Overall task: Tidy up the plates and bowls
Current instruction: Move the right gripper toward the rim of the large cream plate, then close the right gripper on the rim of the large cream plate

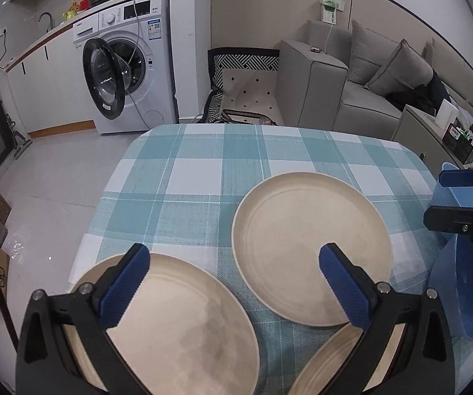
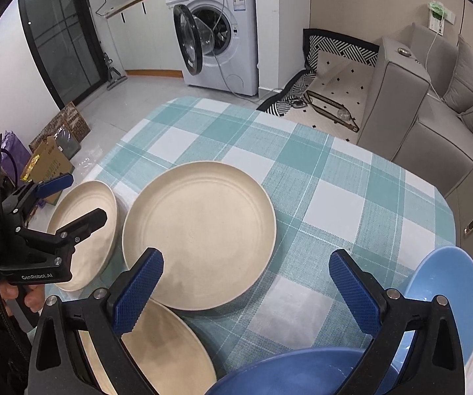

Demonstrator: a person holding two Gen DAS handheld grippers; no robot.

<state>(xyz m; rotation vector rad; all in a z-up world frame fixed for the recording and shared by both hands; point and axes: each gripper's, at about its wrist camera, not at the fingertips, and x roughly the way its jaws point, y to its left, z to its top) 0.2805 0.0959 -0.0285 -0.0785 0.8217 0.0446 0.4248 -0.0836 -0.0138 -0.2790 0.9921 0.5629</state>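
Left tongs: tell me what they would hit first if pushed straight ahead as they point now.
Probably the cream plate beneath the open left tongs; farther along, the middle cream plate on the checked tablecloth. Depth is unclear.

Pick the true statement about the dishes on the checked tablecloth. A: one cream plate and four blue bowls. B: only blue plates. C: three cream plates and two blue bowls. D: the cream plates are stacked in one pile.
C: the right wrist view shows the left cream plate, the middle cream plate and the near cream plate lying separately, plus the near blue bowl and the far blue bowl.
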